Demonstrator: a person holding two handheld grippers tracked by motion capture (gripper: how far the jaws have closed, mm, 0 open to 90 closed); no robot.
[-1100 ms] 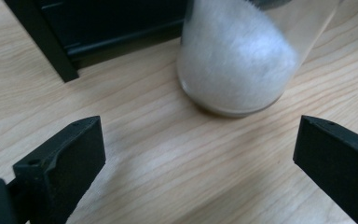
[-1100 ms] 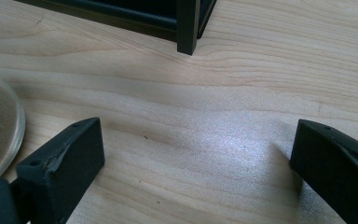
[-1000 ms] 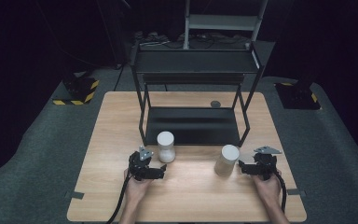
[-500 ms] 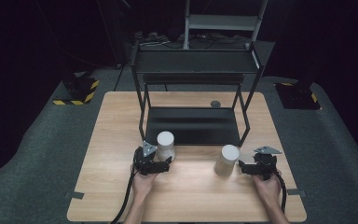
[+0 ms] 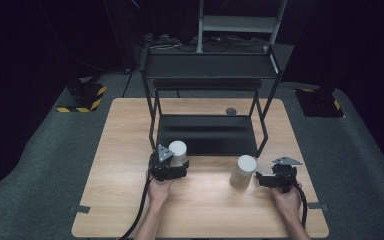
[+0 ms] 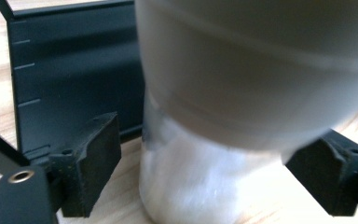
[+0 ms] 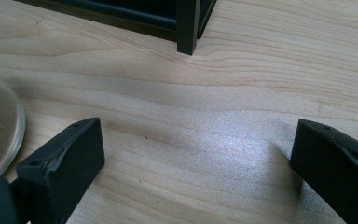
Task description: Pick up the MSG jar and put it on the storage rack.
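Left tool [image 5: 172, 167] on the wooden worktop [image 5: 120, 150], jaws spread wide on either side of a white jar [image 5: 177, 152]. In the left gripper view the jar [image 6: 242, 116] sits between the two black jaws, a gap showing on each side, so not pinched. Jar is upright, white lid on top, whitish contents in the lower part, very close to the camera and blurred. Just past the jar, the black lower tray of the metal shelf rack [image 5: 207, 132] lies ahead of the tool.

Right tool [image 5: 272, 177] also low on the worktop, jaws spread with bare wood between them in the right gripper view. A second jar [image 5: 242, 171], beige with a pale lid, stands upright just to the left of this tool, outside the jaws; its edge [image 7: 0, 126] shows beside the left jaw. A black rack leg [image 7: 188, 25] stands ahead of the tool on the worktop.

A small dark round disc [image 5: 230, 111] lies far ahead, behind the rack's tray.
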